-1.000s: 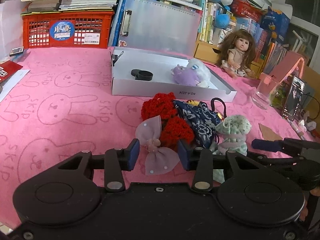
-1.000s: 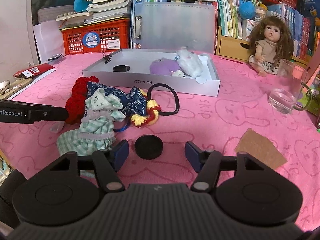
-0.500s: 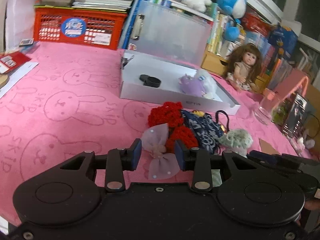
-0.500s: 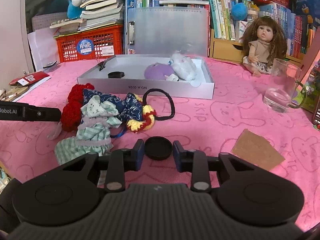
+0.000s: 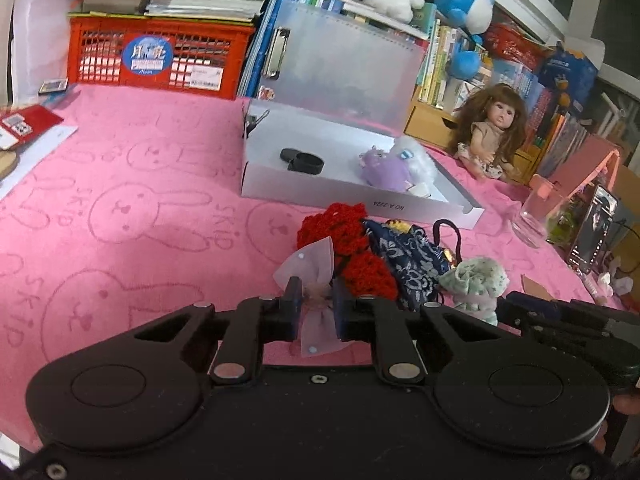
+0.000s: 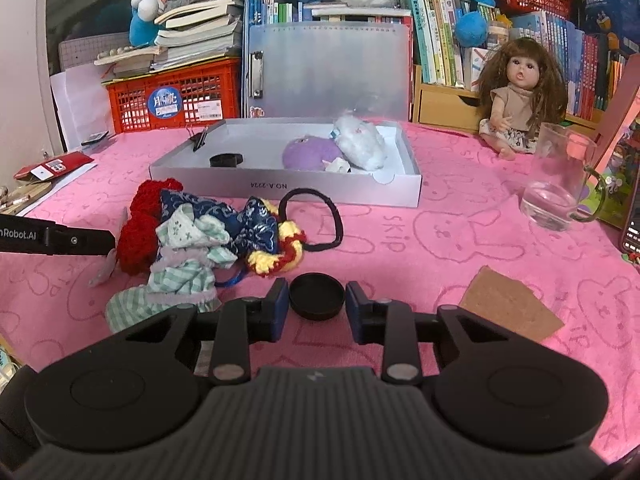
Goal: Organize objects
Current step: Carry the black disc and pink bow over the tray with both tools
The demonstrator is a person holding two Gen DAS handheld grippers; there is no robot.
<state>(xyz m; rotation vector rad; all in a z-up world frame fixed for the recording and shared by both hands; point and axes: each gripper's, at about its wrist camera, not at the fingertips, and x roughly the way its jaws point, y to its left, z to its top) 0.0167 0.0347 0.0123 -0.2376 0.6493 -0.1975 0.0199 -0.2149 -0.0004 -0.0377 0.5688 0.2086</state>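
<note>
My left gripper (image 5: 314,308) is shut on the knot of a sheer pink bow (image 5: 310,264), held just above the pink cloth beside a red crochet scrunchie (image 5: 352,248). My right gripper (image 6: 317,306) is shut on a round black lid (image 6: 317,295), its pads against both sides. A pile of scrunchies lies ahead: navy patterned (image 6: 224,220), green checked (image 6: 180,264), yellow-red (image 6: 276,256), and a black hair band (image 6: 316,220). A white shallow box (image 6: 280,188) behind holds a black ring (image 6: 226,159), a purple plush (image 6: 308,154) and a white plush (image 6: 360,142).
A glass mug (image 6: 560,184), a brown card piece (image 6: 510,308) and a phone (image 5: 592,232) are at the right. A doll (image 6: 520,96), a clear file case (image 6: 328,72), a red crate (image 6: 176,96) and books line the back. The left gripper's arm (image 6: 52,236) reaches in from the left.
Both grippers have closed: the left on the pink bow, the right on the black lid. The left one has lifted and the view has tilted up a little.
</note>
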